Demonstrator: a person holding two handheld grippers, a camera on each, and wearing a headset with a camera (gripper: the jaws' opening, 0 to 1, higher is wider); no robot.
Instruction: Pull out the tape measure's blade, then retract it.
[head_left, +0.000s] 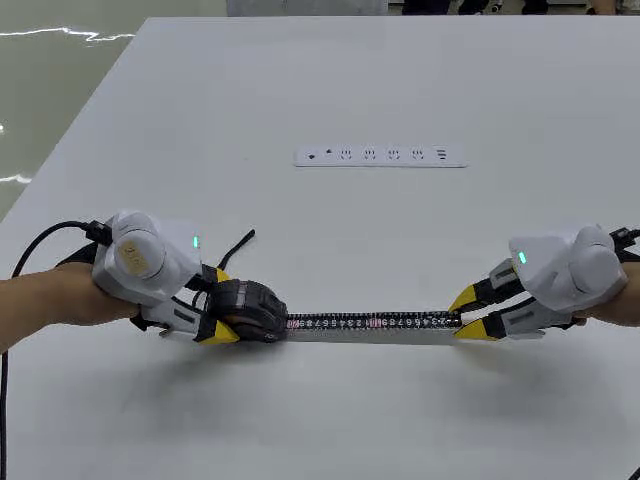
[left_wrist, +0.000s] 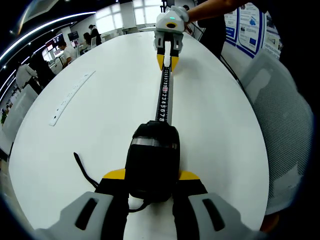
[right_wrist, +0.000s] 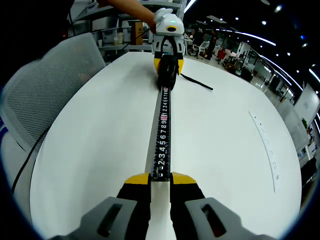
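A black tape measure case (head_left: 250, 309) lies on the white table, held between the yellow-tipped jaws of my left gripper (head_left: 220, 305); the left gripper view has the case (left_wrist: 152, 160) filling the gap of that gripper (left_wrist: 150, 176). Its blade (head_left: 372, 322) is drawn out to the right, numbers facing up, just above the table. My right gripper (head_left: 468, 313) is shut on the blade's end, the blade (right_wrist: 162, 135) running away from the jaws of that gripper (right_wrist: 160, 177) toward the case (right_wrist: 166, 67). The right gripper (left_wrist: 167, 59) also appears far off in the left gripper view.
A white power strip (head_left: 380, 156) lies flat across the table's middle, beyond the tape. A black strap (head_left: 236, 249) trails from the case. A black cable (head_left: 40, 245) runs off my left gripper. A mesh chair (left_wrist: 280, 130) stands at the table's edge.
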